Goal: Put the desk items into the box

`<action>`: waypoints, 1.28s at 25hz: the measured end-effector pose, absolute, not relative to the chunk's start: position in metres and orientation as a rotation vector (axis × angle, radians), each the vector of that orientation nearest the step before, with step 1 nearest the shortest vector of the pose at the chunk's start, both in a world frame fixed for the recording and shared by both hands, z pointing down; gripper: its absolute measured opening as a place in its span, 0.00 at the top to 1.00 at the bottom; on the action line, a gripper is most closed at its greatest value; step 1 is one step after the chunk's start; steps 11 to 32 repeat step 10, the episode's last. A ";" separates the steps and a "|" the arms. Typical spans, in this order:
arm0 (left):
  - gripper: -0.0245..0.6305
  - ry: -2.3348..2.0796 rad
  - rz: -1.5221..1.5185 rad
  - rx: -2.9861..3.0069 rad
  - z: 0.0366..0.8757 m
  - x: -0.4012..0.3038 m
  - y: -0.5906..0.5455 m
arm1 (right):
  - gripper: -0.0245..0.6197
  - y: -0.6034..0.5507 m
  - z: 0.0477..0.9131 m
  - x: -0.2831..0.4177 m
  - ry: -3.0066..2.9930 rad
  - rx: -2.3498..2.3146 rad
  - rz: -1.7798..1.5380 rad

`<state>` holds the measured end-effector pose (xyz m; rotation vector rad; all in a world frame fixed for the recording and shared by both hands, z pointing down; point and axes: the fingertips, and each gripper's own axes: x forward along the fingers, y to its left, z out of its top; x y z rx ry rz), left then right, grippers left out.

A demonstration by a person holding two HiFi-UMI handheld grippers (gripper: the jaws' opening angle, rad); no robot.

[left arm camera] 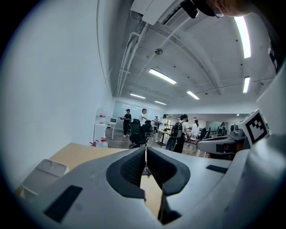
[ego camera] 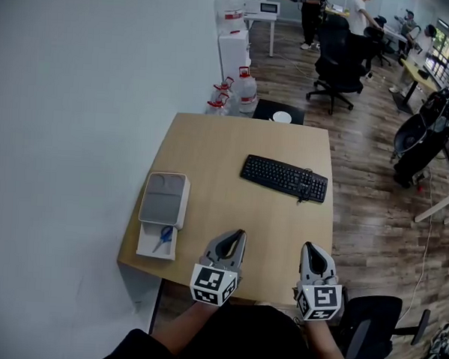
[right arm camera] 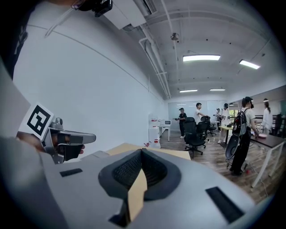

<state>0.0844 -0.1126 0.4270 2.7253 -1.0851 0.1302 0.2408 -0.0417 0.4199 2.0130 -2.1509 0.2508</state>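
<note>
A white box point(ego camera: 163, 200) with a grey inside lies open at the left edge of the wooden desk point(ego camera: 233, 153). Blue-handled scissors point(ego camera: 164, 237) rest in its near white part. A black keyboard point(ego camera: 284, 178) lies at the desk's right middle. My left gripper point(ego camera: 240, 234) hovers over the near edge, shut and holding nothing. My right gripper point(ego camera: 309, 247) is beside it, also shut and holding nothing. In the left gripper view the left gripper point(left arm camera: 146, 148) has its tips together, with the box point(left arm camera: 44, 172) low on the left. The right gripper point(right arm camera: 142, 151) shows its tips meeting too.
Water jugs point(ego camera: 244, 90) stand on the floor behind the desk beside a small black table point(ego camera: 280, 112). Office chairs point(ego camera: 339, 65) and people fill the far room. A black chair point(ego camera: 374, 325) stands at my right. A white wall runs along the left.
</note>
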 end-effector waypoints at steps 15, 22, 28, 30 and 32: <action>0.93 -1.116 0.122 2.631 0.439 0.099 -0.095 | 0.87 -0.022 0.418 0.265 -2.170 2.005 0.255; 0.93 -1.116 0.122 2.631 0.439 0.099 -0.095 | 0.87 -0.022 0.418 0.265 -2.170 2.005 0.255; 0.93 -1.116 0.122 2.631 0.439 0.099 -0.095 | 0.87 -0.022 0.418 0.265 -2.170 2.005 0.255; 0.93 -1.116 0.122 2.631 0.439 0.099 -0.095 | 0.87 -0.022 0.418 0.265 -2.170 2.005 0.255; 0.93 -1.116 0.122 2.631 0.439 0.099 -0.095 | 0.87 -0.022 0.418 0.265 -2.170 2.005 0.255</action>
